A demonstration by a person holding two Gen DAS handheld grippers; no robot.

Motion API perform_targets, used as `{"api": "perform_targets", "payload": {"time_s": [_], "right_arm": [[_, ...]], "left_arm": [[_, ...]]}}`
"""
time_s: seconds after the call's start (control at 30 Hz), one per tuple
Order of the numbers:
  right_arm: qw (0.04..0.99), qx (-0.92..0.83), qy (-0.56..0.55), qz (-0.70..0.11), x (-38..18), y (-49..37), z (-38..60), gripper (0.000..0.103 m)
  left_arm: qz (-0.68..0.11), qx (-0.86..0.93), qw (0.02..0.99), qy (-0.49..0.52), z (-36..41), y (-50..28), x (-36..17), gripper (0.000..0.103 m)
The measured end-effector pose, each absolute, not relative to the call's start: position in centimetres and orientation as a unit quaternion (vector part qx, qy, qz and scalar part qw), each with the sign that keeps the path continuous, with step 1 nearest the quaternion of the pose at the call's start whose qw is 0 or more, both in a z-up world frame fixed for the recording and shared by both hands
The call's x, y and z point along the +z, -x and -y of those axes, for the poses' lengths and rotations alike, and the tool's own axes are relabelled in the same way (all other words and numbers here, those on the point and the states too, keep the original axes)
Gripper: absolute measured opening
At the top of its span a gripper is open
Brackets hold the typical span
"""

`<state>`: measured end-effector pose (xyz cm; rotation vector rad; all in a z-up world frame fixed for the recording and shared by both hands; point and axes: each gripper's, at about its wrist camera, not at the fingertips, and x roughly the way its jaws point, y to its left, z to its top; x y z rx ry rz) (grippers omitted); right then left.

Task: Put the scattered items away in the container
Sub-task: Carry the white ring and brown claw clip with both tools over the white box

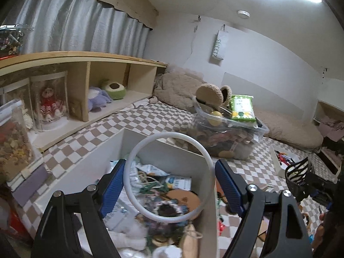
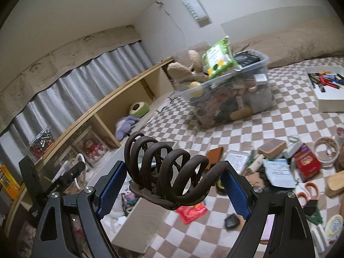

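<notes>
Left wrist view shows the open white rectangular box (image 1: 163,148), already cluttered, directly below the left gripper (image 1: 169,182), which clamps a white plastic ring (image 1: 206,157) across its width. Right gripper (image 2: 172,185) holds a large brown claw hair clip (image 2: 163,167), with that box (image 2: 139,221) lower left, close beneath.

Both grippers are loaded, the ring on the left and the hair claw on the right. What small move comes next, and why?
Probably open the left gripper and let the white ring drop: it already hangs above the open white box of odds and ends. The right gripper, holding the brown hair claw, sits nearer the box's edge, so it should follow.
</notes>
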<state>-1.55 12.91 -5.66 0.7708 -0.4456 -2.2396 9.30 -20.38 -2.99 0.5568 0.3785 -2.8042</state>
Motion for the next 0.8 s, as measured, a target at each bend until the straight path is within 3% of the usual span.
{"api": "perform_targets", "payload": {"time_s": [0.8], "right_arm": [[0.423,-0.834,-0.338,0.105,-5.2,2.4,-0.3,0.087]], "left_arm": [[-0.086,-0.943,0.189,-0.258,27.4,-11.0,-7.7,0.083]]}}
